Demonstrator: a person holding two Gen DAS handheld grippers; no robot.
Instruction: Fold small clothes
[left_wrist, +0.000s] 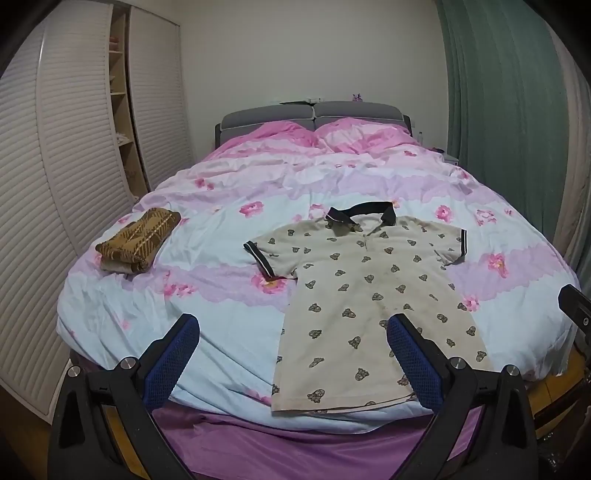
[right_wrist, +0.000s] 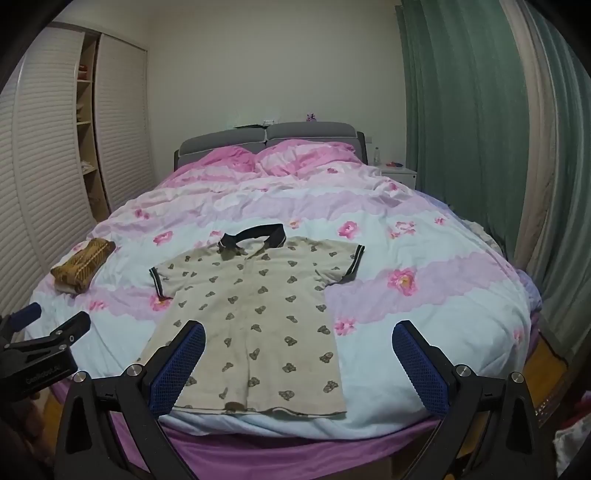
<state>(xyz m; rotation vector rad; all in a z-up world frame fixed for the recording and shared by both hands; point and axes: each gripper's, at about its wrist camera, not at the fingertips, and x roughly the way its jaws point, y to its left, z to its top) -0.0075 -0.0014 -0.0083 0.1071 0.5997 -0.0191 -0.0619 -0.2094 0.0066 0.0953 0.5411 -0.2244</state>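
Right claw (right_wrist: 298, 334) finger hides the shirt (right_wrist: 255, 314) hem's corner — nothing gripped.

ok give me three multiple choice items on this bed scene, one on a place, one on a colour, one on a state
1. Where does the folded brown plaid garment lie relative to the beige bear-print polo shirt, in the left wrist view?
A. on top of it
B. to its left, apart
C. under it

2. What colour is the polo shirt's collar?
A. dark navy or black
B. red
C. yellow

3. How does the polo shirt lie on the pink floral duvet?
A. rolled up
B. folded in half
C. spread flat, unfolded

Answers: 1 B, bare duvet shows between them. 2 A, the collar band is dark against beige cloth. 3 C, both sleeves and the hem lie open.
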